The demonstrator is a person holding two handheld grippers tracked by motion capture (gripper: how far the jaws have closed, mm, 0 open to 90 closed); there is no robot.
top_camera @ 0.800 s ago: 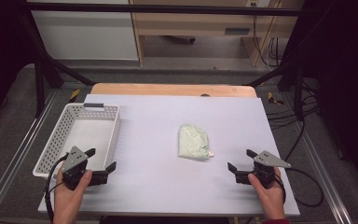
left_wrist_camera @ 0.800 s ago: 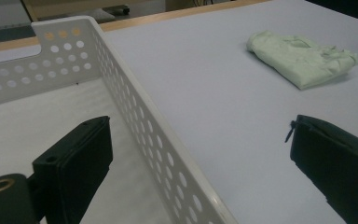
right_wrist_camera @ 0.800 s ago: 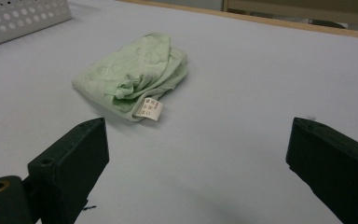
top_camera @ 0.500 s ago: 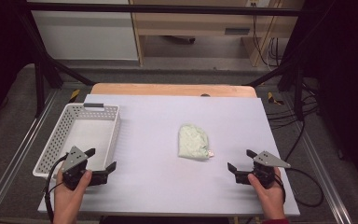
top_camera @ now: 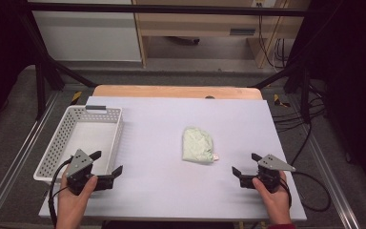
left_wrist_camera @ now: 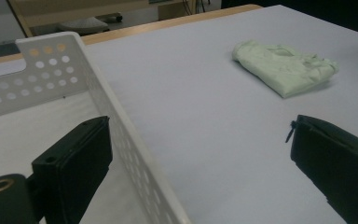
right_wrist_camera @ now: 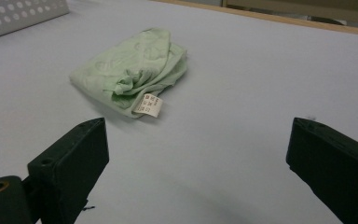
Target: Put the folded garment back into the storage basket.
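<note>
White perforated basket [top_camera: 118, 125] sits at the left edge of the pale tabletop [top_camera: 162, 119]. Wooden board edge [top_camera: 176, 90] shows along the far side. Black cables [top_camera: 310, 124] lie on the grey floor at right.

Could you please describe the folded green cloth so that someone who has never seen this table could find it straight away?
Start at the pale table; a white perforated basket stands along its left side. Right of the middle, apart from the basket, lies the pale green cloth, folded into a soft bundle. It is the only fabric there, with a small white label at one corner.
</note>
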